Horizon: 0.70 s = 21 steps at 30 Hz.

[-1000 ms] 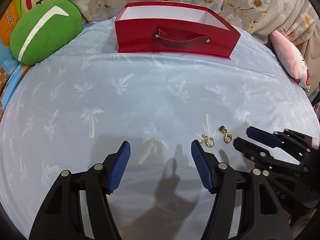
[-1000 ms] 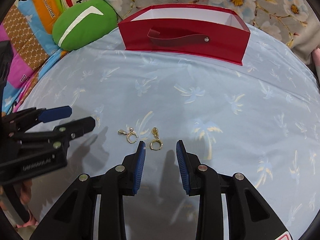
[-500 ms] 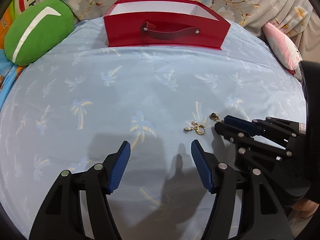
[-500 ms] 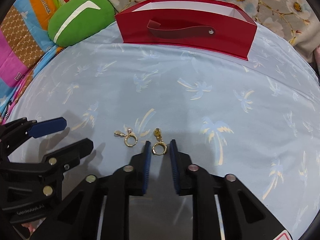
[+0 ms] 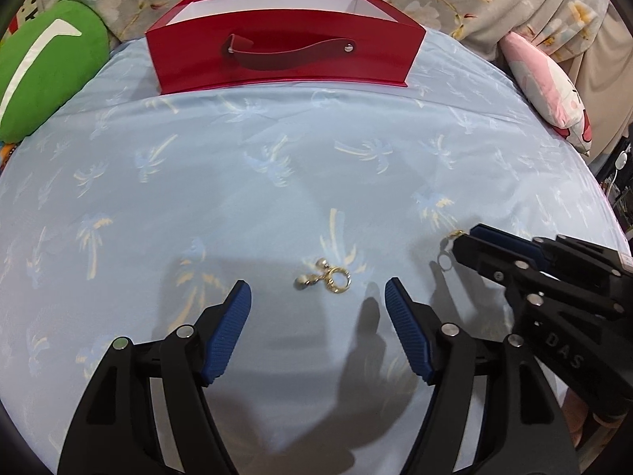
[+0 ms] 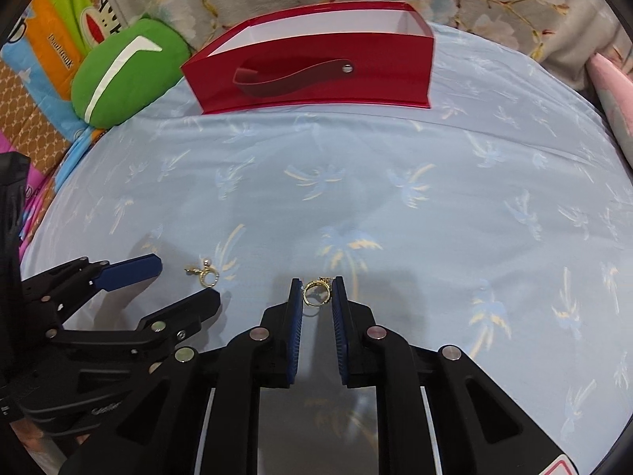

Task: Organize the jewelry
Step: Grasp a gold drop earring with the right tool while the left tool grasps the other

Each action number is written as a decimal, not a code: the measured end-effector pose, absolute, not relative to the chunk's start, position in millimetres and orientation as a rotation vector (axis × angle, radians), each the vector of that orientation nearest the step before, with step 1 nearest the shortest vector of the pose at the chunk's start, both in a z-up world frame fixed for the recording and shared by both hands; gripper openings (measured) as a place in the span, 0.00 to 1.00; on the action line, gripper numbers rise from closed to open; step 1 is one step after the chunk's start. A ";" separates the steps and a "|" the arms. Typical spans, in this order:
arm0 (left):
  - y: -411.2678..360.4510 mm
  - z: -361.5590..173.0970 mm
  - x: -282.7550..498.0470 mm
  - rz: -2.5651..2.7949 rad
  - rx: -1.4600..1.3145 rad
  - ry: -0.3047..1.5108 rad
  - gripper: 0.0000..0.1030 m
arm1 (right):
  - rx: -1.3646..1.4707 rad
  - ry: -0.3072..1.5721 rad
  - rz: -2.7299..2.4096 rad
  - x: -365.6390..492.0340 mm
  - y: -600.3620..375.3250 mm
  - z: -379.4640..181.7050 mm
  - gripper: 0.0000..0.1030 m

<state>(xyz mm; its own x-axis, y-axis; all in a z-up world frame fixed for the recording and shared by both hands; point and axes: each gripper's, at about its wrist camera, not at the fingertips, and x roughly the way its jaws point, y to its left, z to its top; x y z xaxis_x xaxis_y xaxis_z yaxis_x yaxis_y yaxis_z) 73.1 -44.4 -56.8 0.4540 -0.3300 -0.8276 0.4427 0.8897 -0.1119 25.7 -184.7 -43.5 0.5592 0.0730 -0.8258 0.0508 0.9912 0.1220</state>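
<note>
1. A gold hoop earring (image 6: 316, 293) sits pinched between the blue pads of the right gripper (image 6: 317, 289), whose jaws are nearly closed on it, just above the pale blue palm-print sheet (image 6: 435, 206).
2. A second gold earring with pearl beads (image 5: 328, 277) lies flat on the sheet, just ahead of the left gripper (image 5: 318, 301).
3. The left gripper's jaws stand wide and are opening; nothing is between the pads.
4. A red box (image 5: 283, 51) with a strap handle stands open at the far edge.
5. A green cushion (image 5: 43, 79) rests left of the box.
</note>
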 end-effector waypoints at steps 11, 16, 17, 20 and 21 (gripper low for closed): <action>-52.2 -57.7 71.2 -0.487 0.153 0.956 0.31 | 0.163 0.962 -0.009 19.6 -197.5 -37.2 0.13; -49.9 -57.4 69.3 -0.489 0.148 0.958 0.13 | 0.167 0.956 -0.004 18.8 -196.4 -35.5 0.13; -48.9 -57.2 69.4 -0.494 0.142 0.963 0.12 | 0.166 0.954 -0.003 18.8 -196.0 -34.7 0.13; -44.6 -55.3 68.9 -0.505 0.107 0.974 0.06 | 0.165 0.945 0.004 17.6 -194.1 -29.8 0.13; -42.9 -53.5 68.5 -0.509 0.100 0.975 0.06 | 0.165 0.940 0.007 17.1 -193.3 -27.4 0.13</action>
<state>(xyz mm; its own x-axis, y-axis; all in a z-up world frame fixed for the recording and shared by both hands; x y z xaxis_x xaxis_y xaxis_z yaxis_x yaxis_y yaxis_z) 68.5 -42.9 -53.5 0.4539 -0.3681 -0.8114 0.4557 0.8785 -0.1436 17.1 -193.3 -27.4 0.5910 0.0773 -0.8030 0.0660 0.9874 0.1436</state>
